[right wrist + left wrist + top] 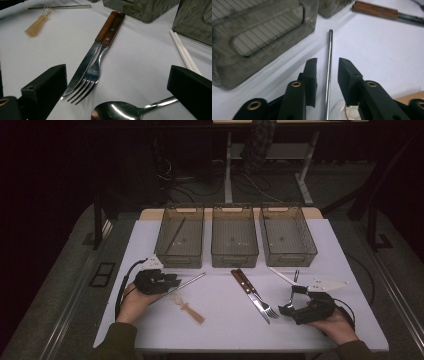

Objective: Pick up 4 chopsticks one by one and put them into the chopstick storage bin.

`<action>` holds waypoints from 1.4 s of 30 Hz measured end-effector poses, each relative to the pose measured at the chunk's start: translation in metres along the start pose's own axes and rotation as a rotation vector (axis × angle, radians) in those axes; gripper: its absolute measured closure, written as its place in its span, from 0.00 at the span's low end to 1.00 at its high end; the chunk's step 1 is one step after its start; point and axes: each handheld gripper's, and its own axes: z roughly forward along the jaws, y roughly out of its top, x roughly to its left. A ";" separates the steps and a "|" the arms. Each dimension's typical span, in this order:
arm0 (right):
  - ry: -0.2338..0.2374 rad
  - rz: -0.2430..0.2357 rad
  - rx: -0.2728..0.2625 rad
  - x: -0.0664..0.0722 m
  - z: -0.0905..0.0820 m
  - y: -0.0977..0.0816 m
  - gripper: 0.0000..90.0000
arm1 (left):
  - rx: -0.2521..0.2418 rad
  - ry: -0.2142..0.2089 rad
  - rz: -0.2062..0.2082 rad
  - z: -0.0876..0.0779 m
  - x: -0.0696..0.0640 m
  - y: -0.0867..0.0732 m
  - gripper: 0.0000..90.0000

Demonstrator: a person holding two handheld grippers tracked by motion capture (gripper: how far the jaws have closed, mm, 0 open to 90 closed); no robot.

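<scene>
A thin metal rod (329, 50) lies on the white table (225, 320), pointing toward the left bin (172, 260). My left gripper (328, 65) straddles the rod, one black jaw on each side with a small gap at both, so it is open; in the high view it (175, 281) sits at the rod's near end. My right gripper (117, 75) is open wide at the front right (291, 300), and a metal spoon (115, 111) lies on the table between its jaws. A wood-handled knife and fork (100, 50) lie side by side ahead of it.
Three smoky plastic bins (234, 255) stand in a row at the back; the left one holds a thin stick (175, 236). A clear utensil with a tan handle (189, 310) lies near the left hand. White chopsticks (183, 51) lie by the right bin (289, 260).
</scene>
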 end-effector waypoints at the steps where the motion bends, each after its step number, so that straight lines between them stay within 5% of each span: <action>1: 0.000 0.000 0.003 0.000 0.000 0.000 0.03 | 0.005 0.000 0.001 0.001 0.000 0.000 0.77; 25: -0.003 -0.010 0.013 0.000 0.000 -0.001 0.03 | 0.122 -0.030 0.033 0.019 0.000 -0.004 0.91; 42: -0.003 -0.011 0.016 0.000 0.000 -0.001 0.03 | 0.119 -0.042 0.049 0.019 0.000 -0.005 0.94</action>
